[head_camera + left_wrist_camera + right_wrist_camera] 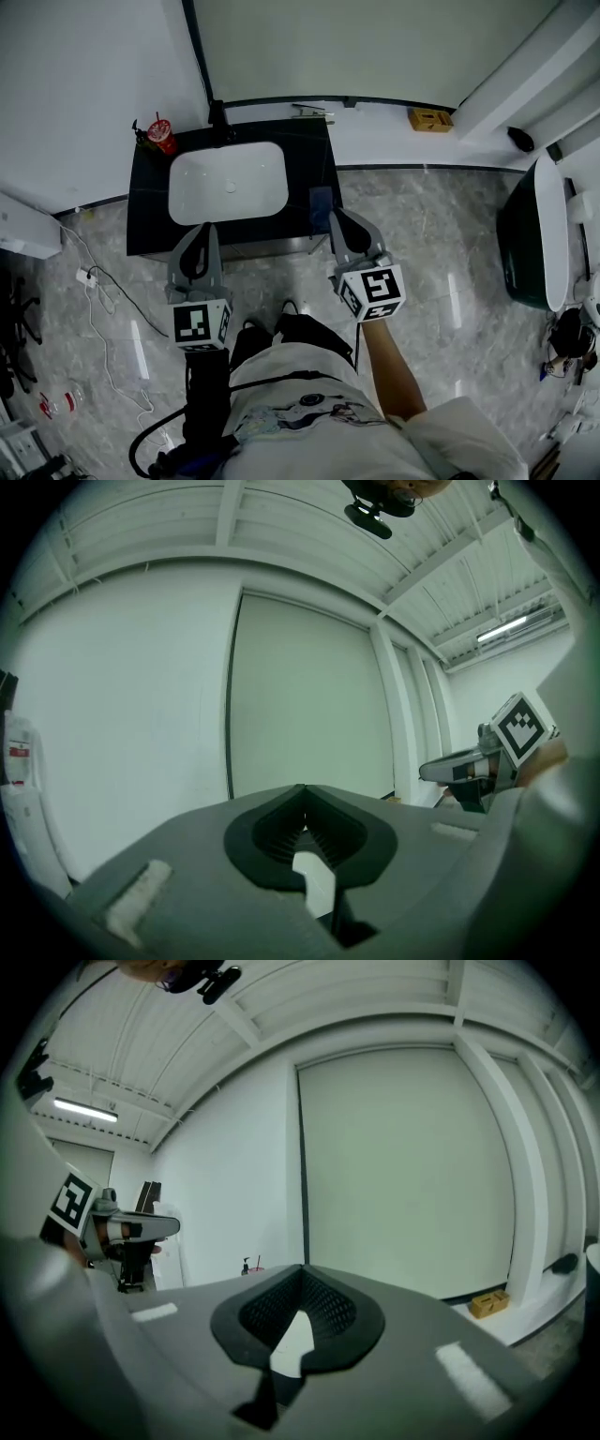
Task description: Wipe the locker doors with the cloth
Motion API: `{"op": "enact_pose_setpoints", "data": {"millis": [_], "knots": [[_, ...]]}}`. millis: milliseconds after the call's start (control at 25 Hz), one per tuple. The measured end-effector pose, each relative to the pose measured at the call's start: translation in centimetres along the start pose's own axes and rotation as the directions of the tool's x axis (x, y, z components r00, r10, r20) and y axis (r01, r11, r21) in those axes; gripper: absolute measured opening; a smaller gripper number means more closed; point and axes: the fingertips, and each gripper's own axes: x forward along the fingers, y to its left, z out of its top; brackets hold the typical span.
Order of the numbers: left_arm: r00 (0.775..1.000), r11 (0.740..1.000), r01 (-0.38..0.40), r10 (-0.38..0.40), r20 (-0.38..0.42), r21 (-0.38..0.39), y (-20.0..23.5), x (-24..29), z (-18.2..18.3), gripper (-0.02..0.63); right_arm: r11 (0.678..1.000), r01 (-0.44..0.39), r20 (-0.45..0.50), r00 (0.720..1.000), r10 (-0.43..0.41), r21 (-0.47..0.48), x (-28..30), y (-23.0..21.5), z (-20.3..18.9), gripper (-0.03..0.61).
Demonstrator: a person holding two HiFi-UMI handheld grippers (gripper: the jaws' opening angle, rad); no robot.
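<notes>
We hold the left gripper (204,230) and right gripper (338,217) side by side, each with jaws together and empty. What looks like the dark blue cloth (321,208) lies on the counter (150,211), just beside the right gripper's tips.
</notes>
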Motion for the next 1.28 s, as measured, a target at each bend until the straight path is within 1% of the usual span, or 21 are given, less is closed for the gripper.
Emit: {"op": "enact_pose_setpoints", "data": {"millis": [120,200,280,360,440,560,680,840,880,920,1000,1160,1240,1280], "knots": [[0.999,1.0,-0.001,0.001,-0.05,-0.014,-0.1,1.5,-2.7,0.002,0.997,-0.01,-0.085,0.996,0.017,0.077,2.0,-1.2,-3.8,0.013],[0.995,1.0,0.004,-0.007,-0.096,-0.028,-0.4,2.6,-4.9,0.002,0.995,-0.012,-0.142,0.989,0.026,0.098,3.3,-1.9,-6.5,0.025],[0.989,0.999,0.008,-0.015,-0.145,-0.048,-0.7,3.5,-7.2,0.002,0.993,-0.006,-0.202,0.979,0.029,0.116,4.6,-2.8,-9.6,0.033],[0.98,0.997,0.008,-0.022,-0.196,-0.074,-1.0,4.0,-9.6,0.002,0.991,0.011,-0.273,0.962,0.027,0.136,5.9,-4.2,-13.3,0.046],[0.97,0.996,0.004,-0.025,-0.242,-0.087,-1.1,4.4,-11.6,0.003,0.987,0.041,-0.355,0.935,0.017,0.156,7.2,-6.1,-17.3,0.075],[0.956,0.996,0.001,-0.027,-0.293,-0.087,-1.4,5.1,-14.0,0.003,0.982,0.086,-0.468,0.884,0.003,0.168,9.0,-9.1,-23.0,0.099],[0.942,0.995,-0.005,-0.029,-0.335,-0.1,-1.6,5.6,-16.4,0.002,0.985,0.091,-0.557,0.83,0.007,0.148,10.4,-10.9,-27.3,0.126],[0.921,0.993,-0.009,-0.038,-0.389,-0.117,-2.2,6.4,-19.4,0.003,0.983,0.097,-0.633,0.774,0.025,0.157,11.4,-12.0,-31.1,0.151],[0.915,0.992,-0.013,-0.04,-0.401,-0.128,-2.3,6.6,-20.1,0.002,0.983,0.096,-0.647,0.762,0.03,0.158,11.4,-12.2,-31.8,0.166],[0.909,0.99,-0.018,-0.042,-0.414,-0.139,-2.4,6.8,-20.8,0.002,0.983,0.092,-0.658,0.753,0.036,0.16,11.5,-12.2,-32.4,0.167],[0.897,0.988,-0.019,-0.051,-0.439,-0.154,-2.8,6.9,-22.2,0.003,0.98,0.087,-0.671,0.74,0.056,0.177,11.5,-12.1,-33.5,0.183],[0.878,0.986,-0.011,-0.069,-0.474,-0.164,-3.3,7.4,-24.0,0.003,0.966,0.083,-0.683,0.722,0.11,0.244,12.2,-11.6,-34.9,0.222],[0.87,0.985,-0.011,-0.075,-0.486,-0.171,-3.5,7.5,-24.5,0.003,0.959,0.099,-0.69,0.714,0.118,0.267,12.5,-11.6,-35.4,0.225],[0.868,0.985,-0.008,-0.08,-0.491,-0.174,-3.6,7.5,-24.7,0.003,0.957,0.11,-0.692,0.713,0.113,0.269,12.6,-11.7,-35.5,0.213]]}}
